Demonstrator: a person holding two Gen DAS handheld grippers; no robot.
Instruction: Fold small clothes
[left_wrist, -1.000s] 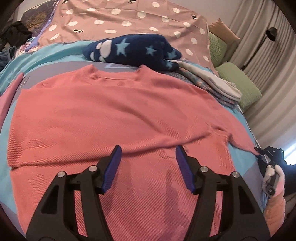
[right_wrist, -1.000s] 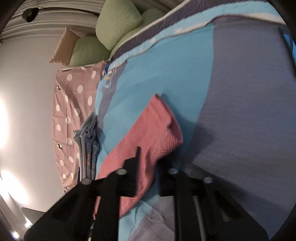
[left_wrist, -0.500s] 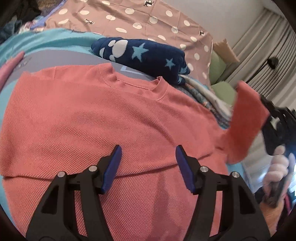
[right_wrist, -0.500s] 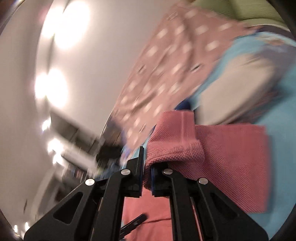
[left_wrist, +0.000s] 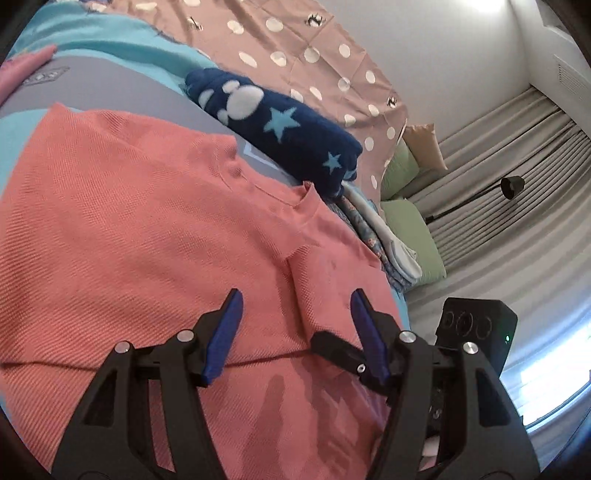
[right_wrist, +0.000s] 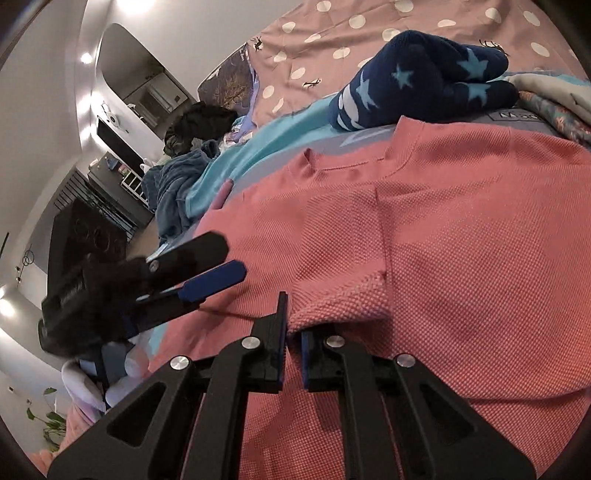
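The pink shirt (left_wrist: 155, 236) lies spread flat on the bed (left_wrist: 110, 44), neckline away from both tools. The right gripper (right_wrist: 291, 332) is clenched on a fold of the sleeve (right_wrist: 343, 306), laid over the shirt's body just ahead of its jaws. The left gripper (left_wrist: 295, 328) hangs released above the shirt, cloth below its spread jaws, nothing between them.

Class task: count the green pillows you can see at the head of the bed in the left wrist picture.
2: one green pillow behind the folded clothes stack, below a beige cushion; the other nearer, beside that stack. More may be hidden.
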